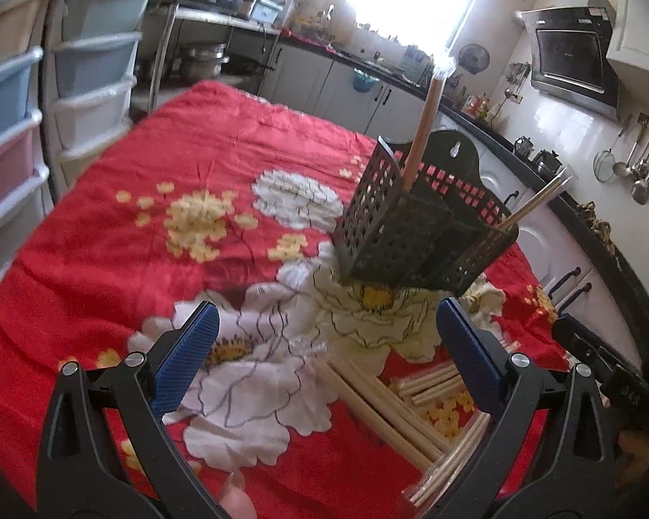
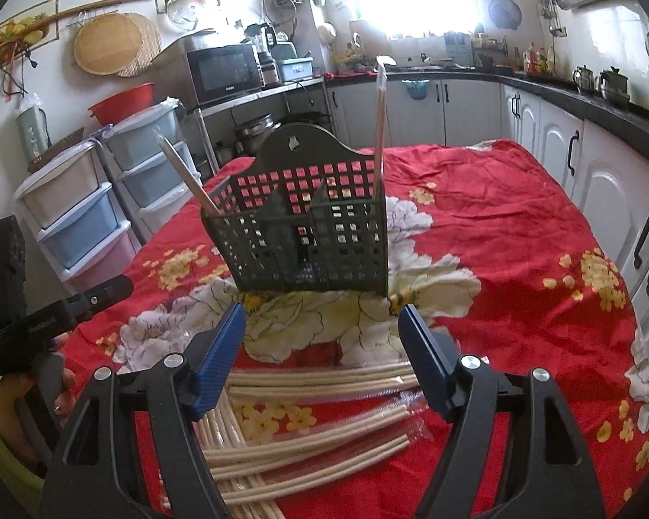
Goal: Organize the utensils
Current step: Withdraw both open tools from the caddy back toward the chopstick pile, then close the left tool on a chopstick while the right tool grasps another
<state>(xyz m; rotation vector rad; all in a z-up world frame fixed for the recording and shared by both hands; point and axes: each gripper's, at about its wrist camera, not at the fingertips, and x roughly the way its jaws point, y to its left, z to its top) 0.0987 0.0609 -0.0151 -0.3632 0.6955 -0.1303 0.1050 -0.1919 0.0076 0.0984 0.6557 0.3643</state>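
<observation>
A dark perforated utensil basket [image 1: 415,233] [image 2: 311,238] stands on the red flowered tablecloth [image 1: 194,160] [image 2: 519,238]. Two wrapped chopstick pairs stick up out of it, one tall pair [image 1: 424,129] [image 2: 380,116] and one leaning pair [image 1: 536,201] [image 2: 186,173]. Several more wrapped chopsticks [image 1: 393,411] [image 2: 320,428] lie loose on the cloth in front of the basket. My left gripper [image 1: 324,337] hovers open just above them, nothing between its blue pads. My right gripper [image 2: 322,346] is open over the same pile, also holding nothing.
Plastic drawer towers [image 1: 30,99] [image 2: 86,216] stand at the table's left. White kitchen cabinets [image 2: 584,164] and a dark counter run along the right and back. The other gripper's body [image 2: 30,328] [image 1: 605,367] shows at each view's edge. Bare cloth lies left of the basket.
</observation>
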